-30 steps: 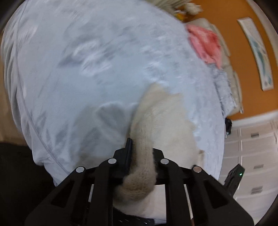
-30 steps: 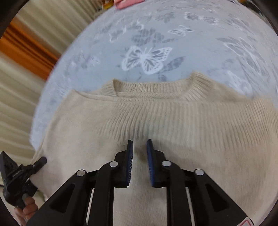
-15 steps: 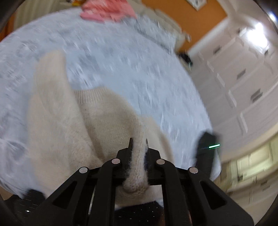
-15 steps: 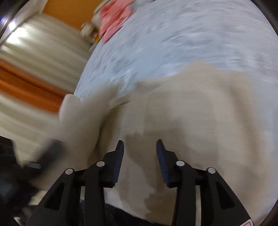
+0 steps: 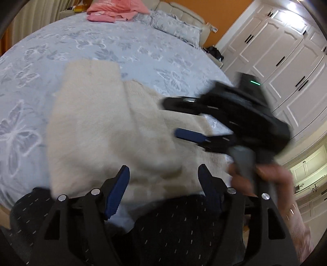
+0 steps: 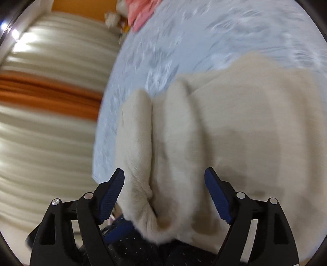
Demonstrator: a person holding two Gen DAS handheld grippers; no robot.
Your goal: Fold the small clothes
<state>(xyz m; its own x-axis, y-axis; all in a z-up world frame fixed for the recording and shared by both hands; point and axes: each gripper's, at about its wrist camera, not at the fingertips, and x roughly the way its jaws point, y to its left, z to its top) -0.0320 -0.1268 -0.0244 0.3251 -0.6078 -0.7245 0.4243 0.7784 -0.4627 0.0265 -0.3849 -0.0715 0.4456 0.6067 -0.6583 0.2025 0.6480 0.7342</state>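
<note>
L gripper (image 5: pixel 163 180) was spread wide, gripping nothing; cream sweater (image 5: pixel 106 131) lay on the butterfly bedspread (image 5: pixel 143 51) just ahead of its tips, sleeve folded over body. R gripper (image 6: pixel 164 184) also wide apart, sweater folds bunched betw. its fingers (image 6: pixel 111 190), untouched. Pink clothes (image 5: pixel 114 10) far ahead.

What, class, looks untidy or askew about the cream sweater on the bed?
The cream sweater is only partly folded: a sleeve lies bunched in a thick ridge along its edge instead of flat. Both the left claw and the right claw are open, holding nothing.
</note>
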